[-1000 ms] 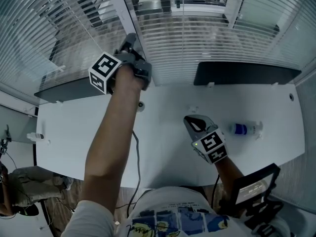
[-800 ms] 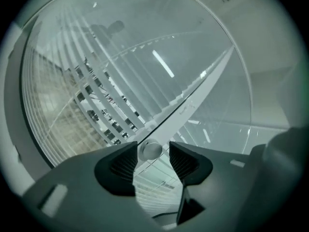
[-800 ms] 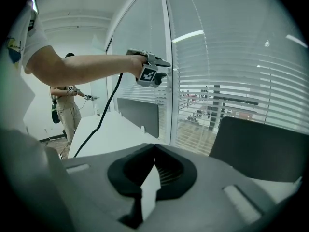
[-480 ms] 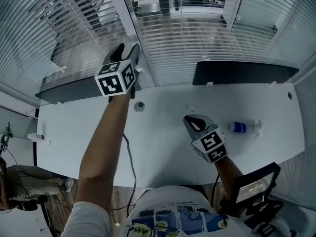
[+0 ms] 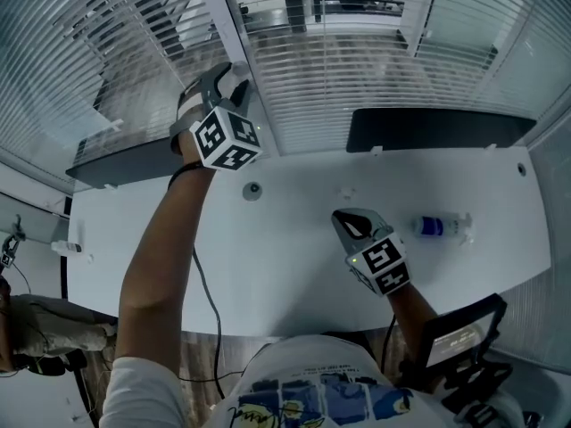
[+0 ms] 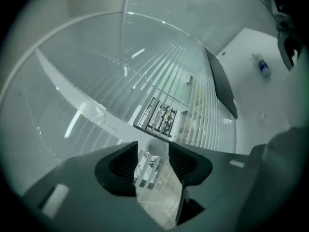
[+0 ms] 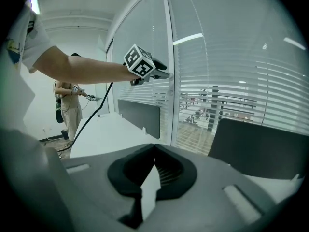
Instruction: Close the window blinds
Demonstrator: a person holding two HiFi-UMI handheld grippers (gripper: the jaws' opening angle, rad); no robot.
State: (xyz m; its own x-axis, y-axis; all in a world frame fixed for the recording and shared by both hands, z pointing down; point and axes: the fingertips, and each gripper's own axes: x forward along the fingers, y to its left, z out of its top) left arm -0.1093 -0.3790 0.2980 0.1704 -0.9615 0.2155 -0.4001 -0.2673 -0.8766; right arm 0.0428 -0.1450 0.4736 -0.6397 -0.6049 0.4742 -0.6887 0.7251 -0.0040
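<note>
White slatted blinds (image 5: 357, 69) cover the windows behind the white table (image 5: 294, 275). My left gripper (image 5: 234, 71) is raised to them beside the window post, its marker cube turned toward the lower right. In the left gripper view a clear tilt wand (image 6: 157, 151) stands between the jaws of the left gripper (image 6: 153, 159). Those jaws have just swung wide and eased in a little, and the pads (image 6: 123, 166) do not press the wand. My right gripper (image 5: 343, 217) rests low over the table, shut and empty, as the right gripper view confirms (image 7: 154, 149).
A blue-labelled bottle (image 5: 439, 229) lies on the table right of the right gripper. Two dark panels (image 5: 428, 132) (image 5: 125, 160) stand along the table's far edge. A round grommet (image 5: 253, 190) sits under the left arm. A person (image 7: 67, 110) stands at the left.
The left gripper has rolled about its own axis, its cube going from the left side over the top to the lower right, and has shifted slightly left. The right gripper has stayed put.
</note>
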